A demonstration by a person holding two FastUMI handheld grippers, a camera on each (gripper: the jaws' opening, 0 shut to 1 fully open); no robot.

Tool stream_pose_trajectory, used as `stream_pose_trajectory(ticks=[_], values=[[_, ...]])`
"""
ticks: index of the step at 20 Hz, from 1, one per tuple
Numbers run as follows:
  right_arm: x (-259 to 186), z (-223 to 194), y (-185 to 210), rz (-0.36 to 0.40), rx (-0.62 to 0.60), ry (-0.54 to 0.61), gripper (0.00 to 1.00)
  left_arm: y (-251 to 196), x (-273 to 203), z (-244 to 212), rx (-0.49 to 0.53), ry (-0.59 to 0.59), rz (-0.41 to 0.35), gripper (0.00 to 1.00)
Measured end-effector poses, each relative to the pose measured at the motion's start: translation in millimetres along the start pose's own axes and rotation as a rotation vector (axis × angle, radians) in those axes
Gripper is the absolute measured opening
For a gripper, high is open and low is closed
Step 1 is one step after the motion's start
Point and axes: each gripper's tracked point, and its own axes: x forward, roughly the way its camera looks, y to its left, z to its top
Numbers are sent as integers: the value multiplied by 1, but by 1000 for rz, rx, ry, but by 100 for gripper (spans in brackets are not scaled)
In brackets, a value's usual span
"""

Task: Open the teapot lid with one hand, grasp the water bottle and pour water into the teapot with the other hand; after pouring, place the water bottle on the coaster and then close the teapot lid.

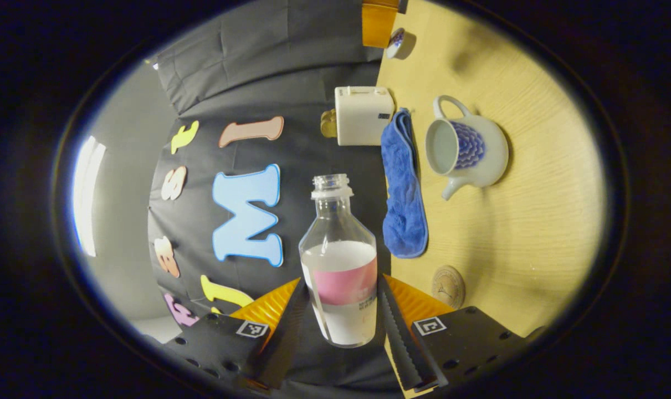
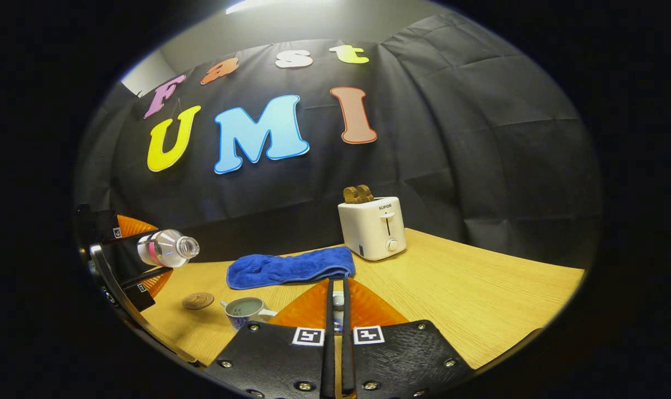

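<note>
Left gripper point(image 1: 343, 318) clamped on the water bottle point(image 1: 341, 266), tipped with its neck toward the open teapot point(image 1: 468, 149), still short of its mouth beyond the blue towel point(image 1: 403, 188); right gripper point(image 2: 336, 302) pinched narrow, probably on the lid.

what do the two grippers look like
The left gripper and right gripper both have black bodies dotted with screws or holes, a square black-and-white marker tag on each finger base, and wedge-shaped ribbed fingers with toothed inner edges.
</note>
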Motion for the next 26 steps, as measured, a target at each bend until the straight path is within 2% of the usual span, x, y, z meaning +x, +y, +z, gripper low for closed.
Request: stream_pose_trajectory(ticks=[3,8,16,26], values=[[0,1,-1,2,16,2,5,7,-1,1,88,-13,5,87],[0,2,-2,4,17,-5,5,10,4,3,176,-23,2,87],[-1,2,-2,6,20,-3,5,11,12,7,254,-46,-10,87],[-1,1,-2,11,23,0,5,14,16,8,301,-52,-10,87]])
